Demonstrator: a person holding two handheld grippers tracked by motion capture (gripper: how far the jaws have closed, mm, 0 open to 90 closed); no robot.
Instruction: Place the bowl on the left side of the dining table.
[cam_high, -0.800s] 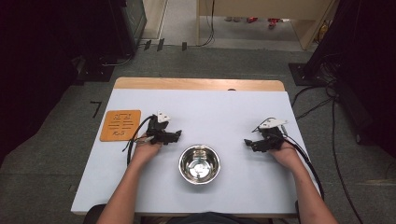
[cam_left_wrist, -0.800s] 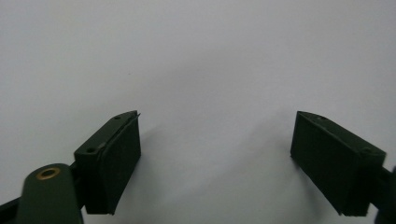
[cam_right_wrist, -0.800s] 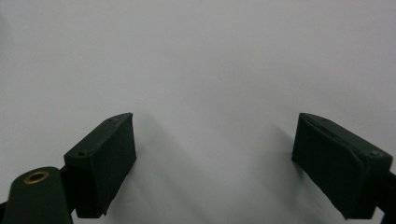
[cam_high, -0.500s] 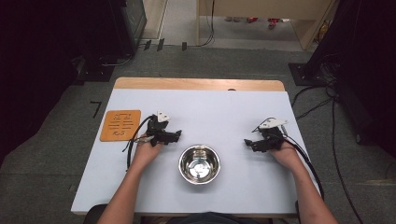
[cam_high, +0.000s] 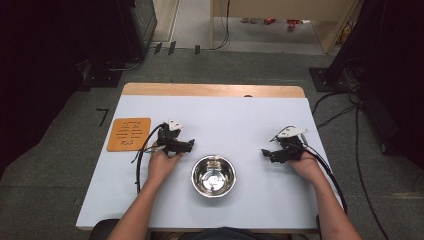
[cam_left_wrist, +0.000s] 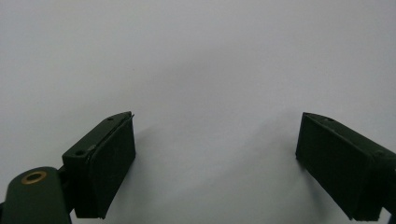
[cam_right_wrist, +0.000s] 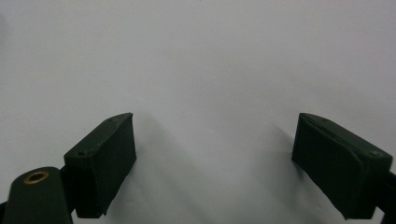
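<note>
White table holds an orange mat at far left and a steel bowl near the front edge, empty, midway between both hands. Left gripper sits just left of the bowl, right gripper well right of it. Both have jaws spread wide with nothing between, over bare tabletop.

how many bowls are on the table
1. A shiny metal bowl stands near the front middle of the table, between the left gripper and the right gripper. Nothing seems hidden behind the hands.
</note>
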